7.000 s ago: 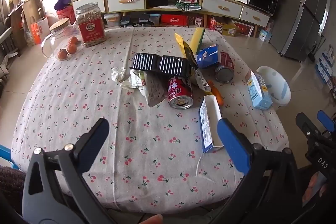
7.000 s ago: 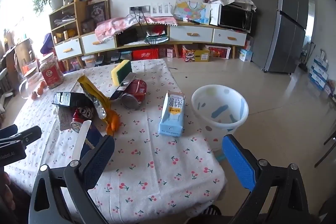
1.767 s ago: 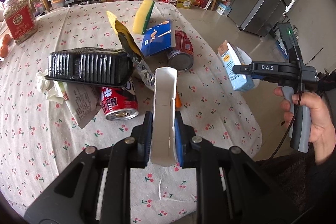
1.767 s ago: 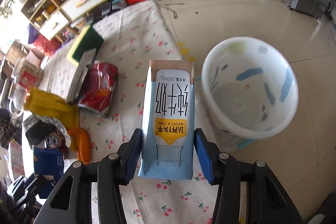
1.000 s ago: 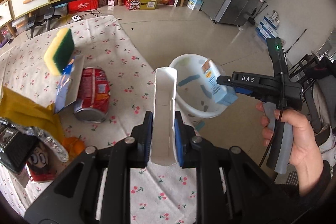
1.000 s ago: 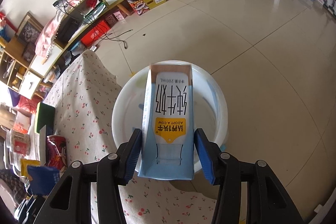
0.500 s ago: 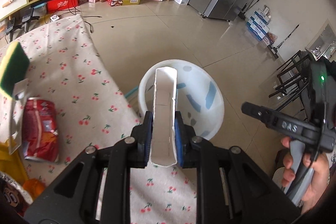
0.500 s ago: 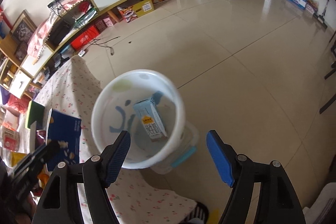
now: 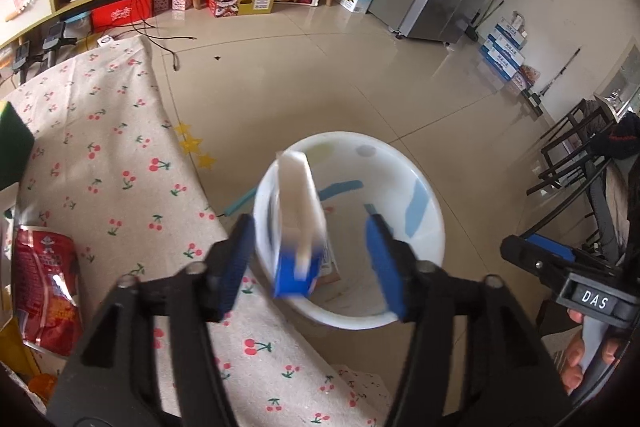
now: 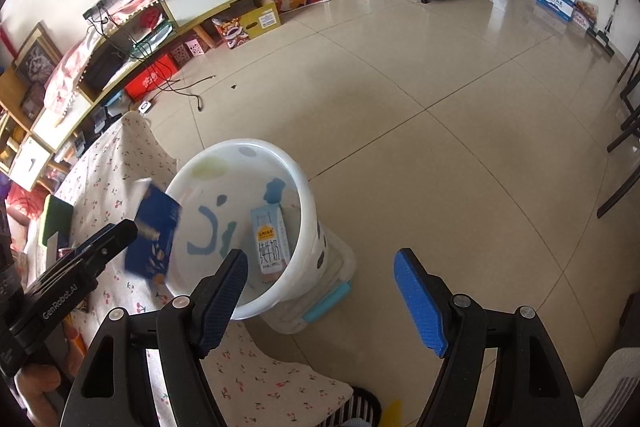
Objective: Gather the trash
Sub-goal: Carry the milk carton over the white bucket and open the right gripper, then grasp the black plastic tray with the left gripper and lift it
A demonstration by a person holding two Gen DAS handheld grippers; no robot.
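The blue and white box (image 9: pixel 298 227) is in the air between the spread fingers of the left gripper (image 9: pixel 310 251), touching neither pad, blurred, its long axis running forward and slightly down along the fingers, white edge up and blue end toward the camera. It hangs over the near-left part of the white bin (image 9: pixel 434 223), so it looks to be dropping in rather than held. From the right wrist view the same box (image 10: pixel 152 235) shows its dark blue face at the bin's left rim, beside the edge of the tabletop (image 10: pixel 108 195). A milk carton (image 10: pixel 270 243) already lies inside the bin (image 10: pixel 308 187), leaning against the inner wall.

The right gripper (image 10: pixel 320 291) is spread wide and holds nothing; it points down at the floor just past the bin's near-right side.

What remains lies back on the tabletop (image 9: pixel 100 155), to the left of both grippers: a crushed red can (image 9: pixel 44 279) near the left gripper, and a green sponge (image 9: pixel 12 151) farther along toward the far-left edge. The left gripper is clearly the nearer one to that can; I judge the next reach is a swing left and back from the bin, with the can's long axis running roughly away from the camera.
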